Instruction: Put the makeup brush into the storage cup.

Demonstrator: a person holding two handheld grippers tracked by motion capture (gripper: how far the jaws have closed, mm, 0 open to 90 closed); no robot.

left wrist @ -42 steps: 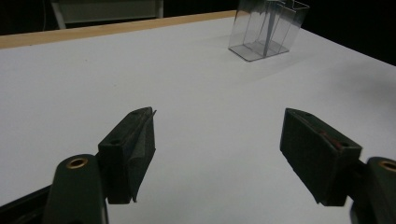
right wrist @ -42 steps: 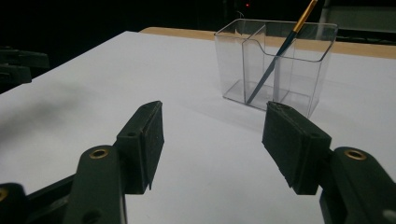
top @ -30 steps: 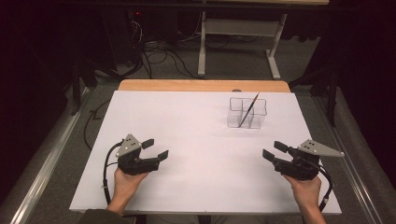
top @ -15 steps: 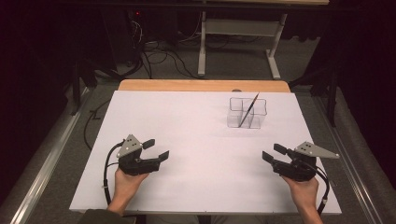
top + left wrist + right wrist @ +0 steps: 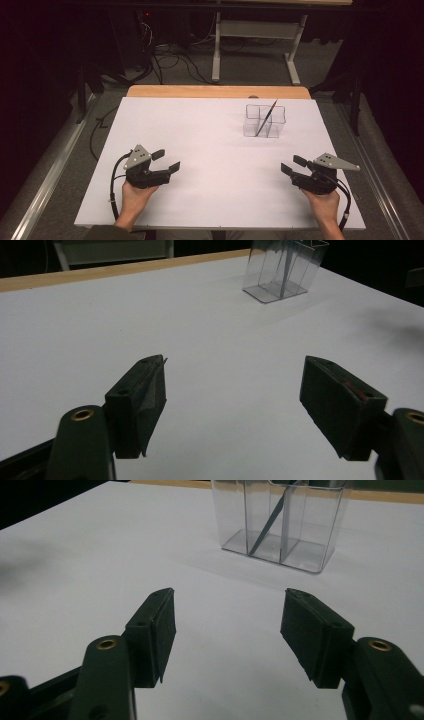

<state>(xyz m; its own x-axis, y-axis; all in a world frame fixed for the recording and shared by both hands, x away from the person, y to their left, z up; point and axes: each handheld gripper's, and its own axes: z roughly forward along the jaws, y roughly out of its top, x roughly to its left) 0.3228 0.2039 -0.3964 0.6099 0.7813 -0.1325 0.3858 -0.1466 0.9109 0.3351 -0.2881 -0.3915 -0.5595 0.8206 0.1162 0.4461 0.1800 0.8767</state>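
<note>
Since the earlier frame the right gripper (image 5: 294,166) has been drawn slightly back toward the near edge, while the left gripper (image 5: 166,160) has kept its place. The clear divided holder (image 5: 264,121) is cut off at the top in both gripper views, and which compartment holds the dark pencil (image 5: 266,118) leaning in it is hard to judge, probably a rear one. Both pairs of jaws are spread wide with nothing between them. The holder lies well apart at about one o'clock from the left gripper and eleven o'clock from the right. Bare white table (image 5: 215,150) is seen between them; its right edge runs near the right hand.
</note>
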